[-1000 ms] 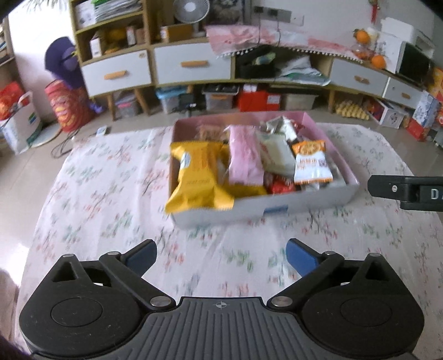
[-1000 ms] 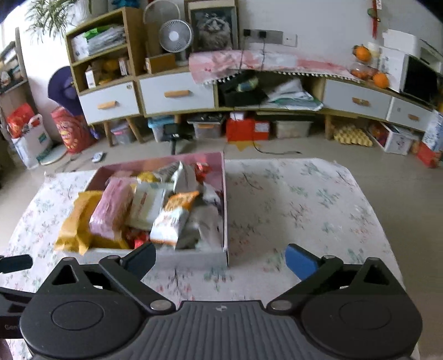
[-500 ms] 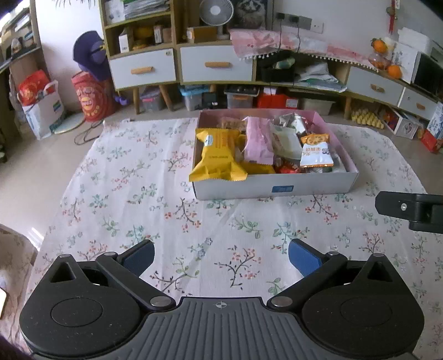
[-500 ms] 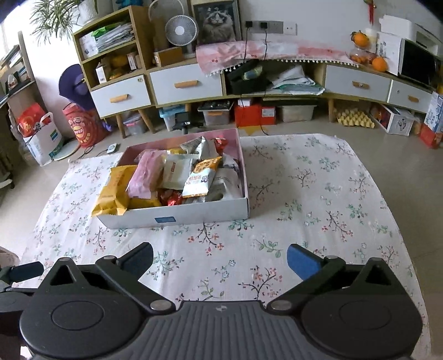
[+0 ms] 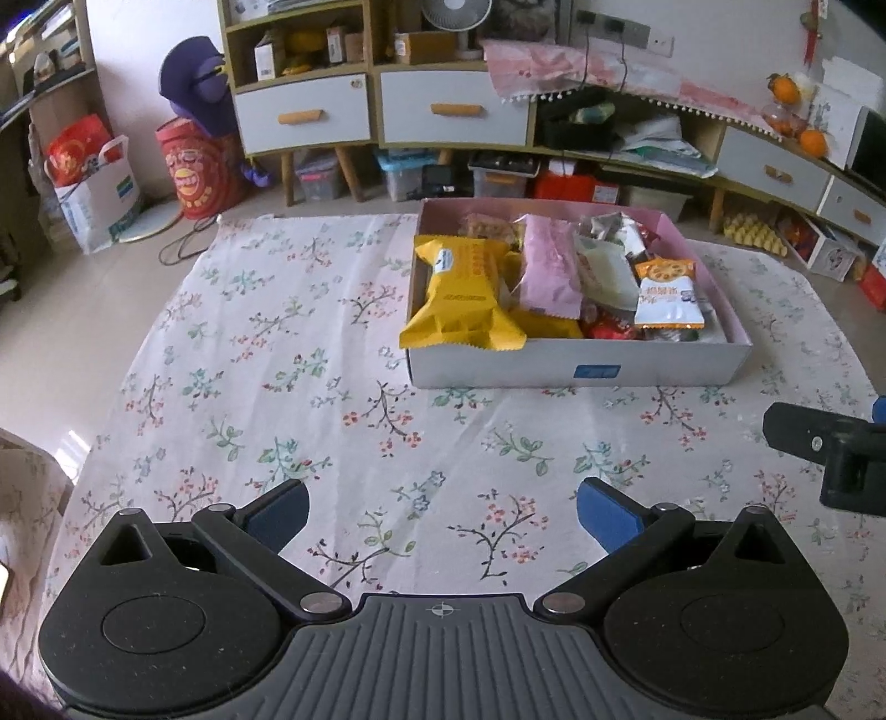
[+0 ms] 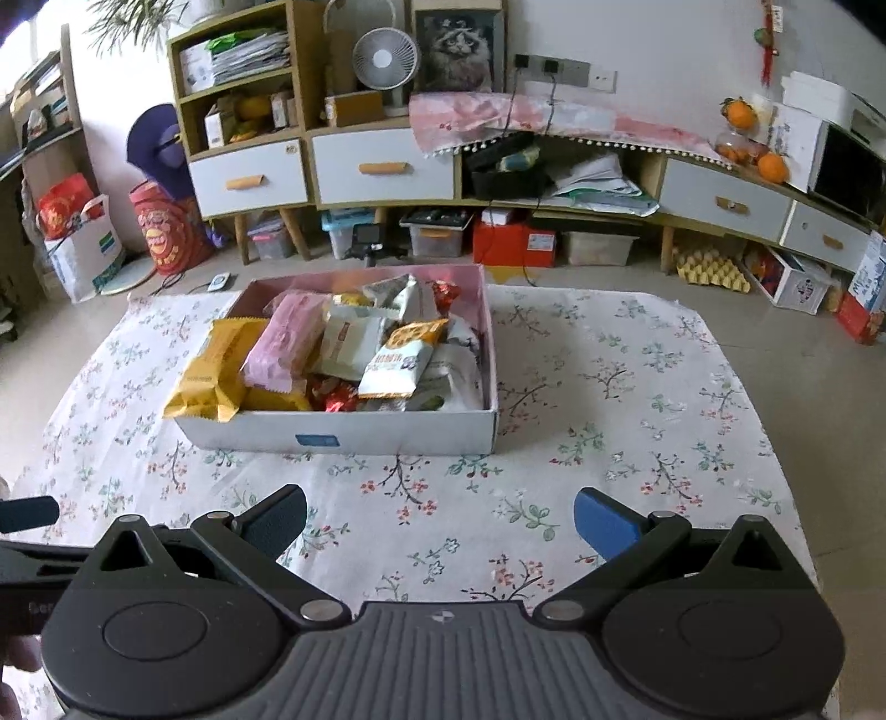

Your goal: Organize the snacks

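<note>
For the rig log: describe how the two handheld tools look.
Both look alike. The left tool has a black body with a ribbed grey centre plate bearing a small crosshair mark, two round black discs, silver pivot pins, and black link arms ending in blue pads. The right tool matches it. No cables or sleeves show.

You are in a lived-in home, likely a living room: a long low cabinet (image 6: 387, 166) with white drawers lines the wall, a small fan (image 6: 386, 58) and a framed cat picture (image 6: 457, 52) stand on top, oranges (image 6: 772, 166) sit at its right end, and storage boxes (image 6: 437, 238) crowd the floor beneath.
</note>
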Demonstrator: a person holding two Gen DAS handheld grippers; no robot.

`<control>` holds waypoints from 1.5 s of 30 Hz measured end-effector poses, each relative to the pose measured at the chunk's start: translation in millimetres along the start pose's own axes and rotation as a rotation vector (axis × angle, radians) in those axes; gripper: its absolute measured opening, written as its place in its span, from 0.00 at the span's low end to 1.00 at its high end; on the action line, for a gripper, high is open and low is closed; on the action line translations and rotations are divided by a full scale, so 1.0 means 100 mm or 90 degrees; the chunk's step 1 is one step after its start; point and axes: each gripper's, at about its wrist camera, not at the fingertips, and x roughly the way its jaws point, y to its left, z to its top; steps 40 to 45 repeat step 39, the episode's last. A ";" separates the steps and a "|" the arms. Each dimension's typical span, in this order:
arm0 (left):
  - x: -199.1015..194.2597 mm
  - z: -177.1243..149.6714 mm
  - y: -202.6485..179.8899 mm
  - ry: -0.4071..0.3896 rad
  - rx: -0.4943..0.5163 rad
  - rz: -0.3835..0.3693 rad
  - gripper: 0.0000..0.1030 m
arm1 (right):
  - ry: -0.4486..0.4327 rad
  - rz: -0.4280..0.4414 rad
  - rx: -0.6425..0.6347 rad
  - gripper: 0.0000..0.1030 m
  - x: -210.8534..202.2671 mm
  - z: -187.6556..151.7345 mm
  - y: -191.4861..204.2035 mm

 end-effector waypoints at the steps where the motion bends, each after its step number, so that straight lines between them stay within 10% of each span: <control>1: 0.00 0.00 0.00 0.001 0.000 0.001 1.00 | 0.002 0.001 -0.004 0.80 0.01 0.00 0.01; 45: -0.07 -0.02 0.00 -0.008 0.010 0.003 1.00 | 0.012 0.003 -0.038 0.80 0.02 -0.06 0.16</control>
